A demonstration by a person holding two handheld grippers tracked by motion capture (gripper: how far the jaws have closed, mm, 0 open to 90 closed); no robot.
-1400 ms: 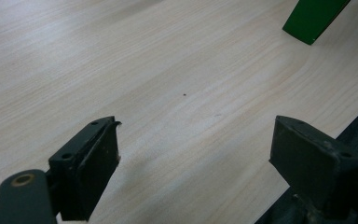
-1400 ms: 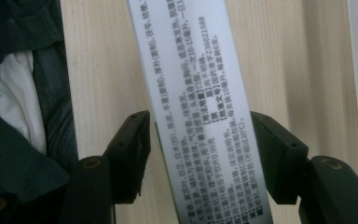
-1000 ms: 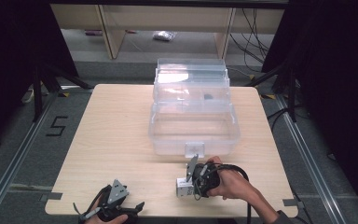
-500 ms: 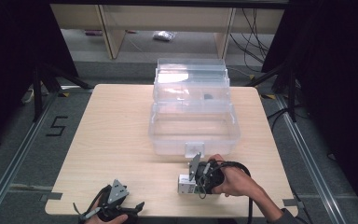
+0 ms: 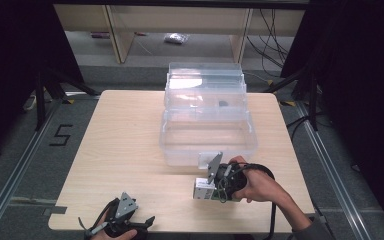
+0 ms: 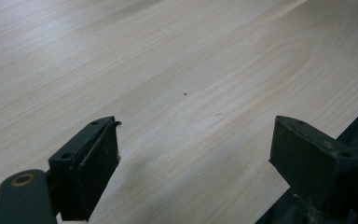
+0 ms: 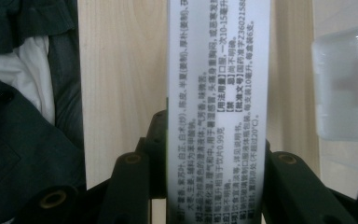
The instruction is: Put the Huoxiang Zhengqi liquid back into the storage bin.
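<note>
At lower centre of the high view, the right gripper (image 5: 215,184) is clamping a small printed carton (image 7: 216,93) across its narrow faces, probably light and crushable, while the left gripper (image 6: 193,154) is hanging open.

right gripper (image 5: 211,186) carrying small white box (image 5: 203,189) slightly toward table's near edge, drawing away from clear bin (image 5: 207,131)
</note>
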